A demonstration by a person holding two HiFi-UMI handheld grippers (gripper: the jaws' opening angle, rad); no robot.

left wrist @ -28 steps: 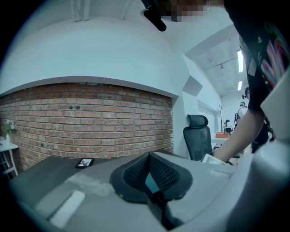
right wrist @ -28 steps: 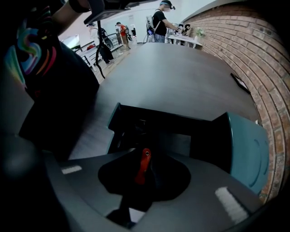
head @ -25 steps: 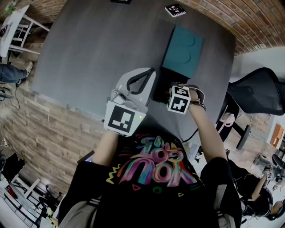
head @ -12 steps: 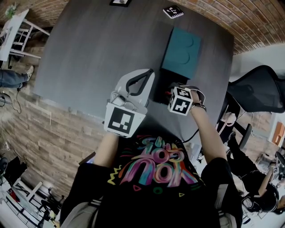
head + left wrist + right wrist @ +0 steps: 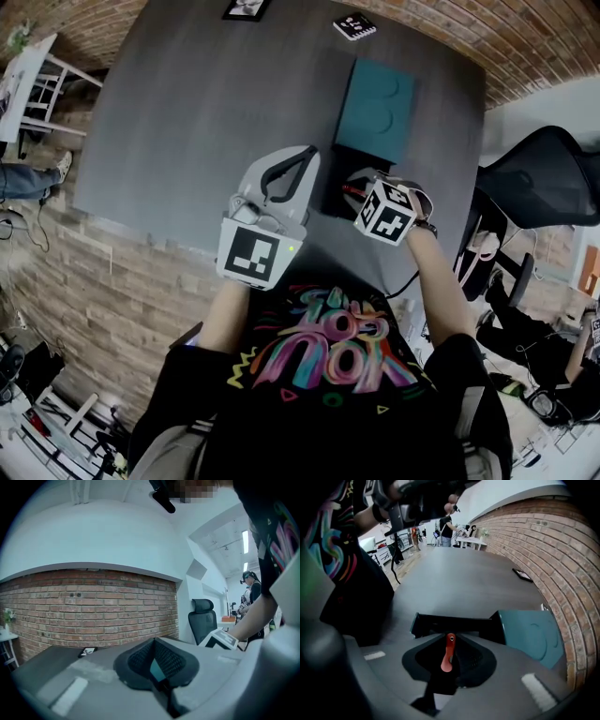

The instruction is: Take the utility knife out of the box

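Observation:
The red utility knife (image 5: 447, 660) stands upright between the jaws of my right gripper (image 5: 451, 643), which is shut on it. Just beyond it on the grey table lies the open black box (image 5: 454, 624), with its teal lid (image 5: 529, 634) folded out to the right. In the head view the right gripper (image 5: 356, 190) hangs over the black box (image 5: 339, 173), a sliver of the red knife (image 5: 350, 188) shows at its tips, and the teal lid (image 5: 378, 111) lies beyond. My left gripper (image 5: 309, 155) hovers left of the box, jaws together and empty (image 5: 153, 644).
Two marker cards (image 5: 354, 25) (image 5: 246, 7) lie at the table's far edge. A black office chair (image 5: 544, 178) stands to the right. Brick wall and floor surround the grey table (image 5: 206, 103). People stand far back in the room (image 5: 447, 527).
My right gripper has risen and tipped with the red knife in it, so the knife now shows above the box. The left gripper has kept still.

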